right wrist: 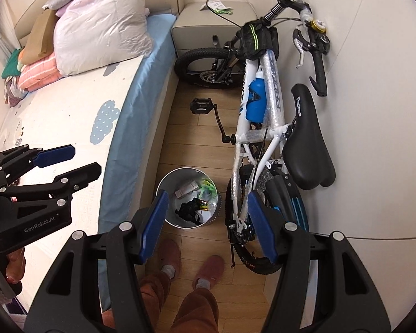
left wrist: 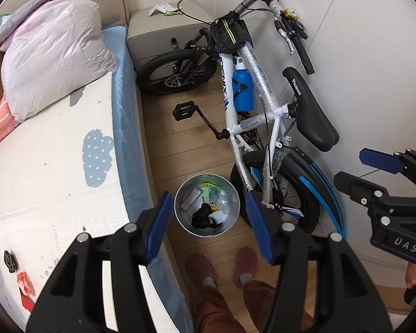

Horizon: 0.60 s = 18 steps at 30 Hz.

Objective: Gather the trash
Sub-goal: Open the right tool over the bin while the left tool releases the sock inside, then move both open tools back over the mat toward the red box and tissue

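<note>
A round metal trash bin (left wrist: 233, 208) (right wrist: 165, 184) stands on the wood floor between the bed and the bicycle. Inside lie a black crumpled item (left wrist: 201, 217) (right wrist: 188, 208), a small box (left wrist: 190, 198), a green wrapper (right wrist: 208, 187) and clear plastic. My left gripper (left wrist: 208, 195) hangs above the bin, open and empty; it also shows in the right wrist view (right wrist: 86, 158). My right gripper (right wrist: 207, 194) is beside it, open with nothing between its pads, and shows at the right edge (left wrist: 349, 166). On the bed near me lie a small black scrap (left wrist: 10, 260) and a red wrapper (left wrist: 25, 283).
A white and blue bicycle (left wrist: 252, 102) (right wrist: 260, 105) leans on the right wall, its pedal (left wrist: 183, 111) jutting over the floor. The bed (left wrist: 55, 166) fills the left, with bagged bedding (left wrist: 52, 55). A grey nightstand (left wrist: 163, 33) stands at the back. The person's slippered feet (left wrist: 222, 266) are just below the bin.
</note>
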### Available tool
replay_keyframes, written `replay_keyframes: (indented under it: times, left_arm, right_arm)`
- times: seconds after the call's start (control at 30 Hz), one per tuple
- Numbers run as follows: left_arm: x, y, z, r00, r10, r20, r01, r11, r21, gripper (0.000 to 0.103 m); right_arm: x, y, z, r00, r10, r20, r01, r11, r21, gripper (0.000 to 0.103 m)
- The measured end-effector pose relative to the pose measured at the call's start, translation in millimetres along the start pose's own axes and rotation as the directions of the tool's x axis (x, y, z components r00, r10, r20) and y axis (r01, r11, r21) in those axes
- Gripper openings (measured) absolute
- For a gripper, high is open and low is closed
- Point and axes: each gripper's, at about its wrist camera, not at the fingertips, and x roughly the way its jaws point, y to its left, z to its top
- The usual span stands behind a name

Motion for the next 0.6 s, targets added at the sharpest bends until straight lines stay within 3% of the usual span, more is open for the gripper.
replay_keyframes:
  times: [0.13,0.37,0.6]
  left_arm:
    - [-28,10,-7,0.999,0.035,0.032,-0.033,0.998,-0.063,0.067]
    - [-85,40,-34,0.988,0.134,0.08,-0.114,0.97,-0.214,0.068]
    - [-140,85,-87,0.964,0.257,0.073,-0.204,0.884,-0.42,0.068]
  right_arm:
    - [-18,15,5,1.0,0.024,0.013,-0.023,0.998,-0.061,0.058]
    - [-53,62,16,0.994,0.093,0.049,-0.079,0.969,-0.232,0.063]
    - [-81,135,19,0.98,0.19,0.055,-0.146,0.882,-0.448,0.063]
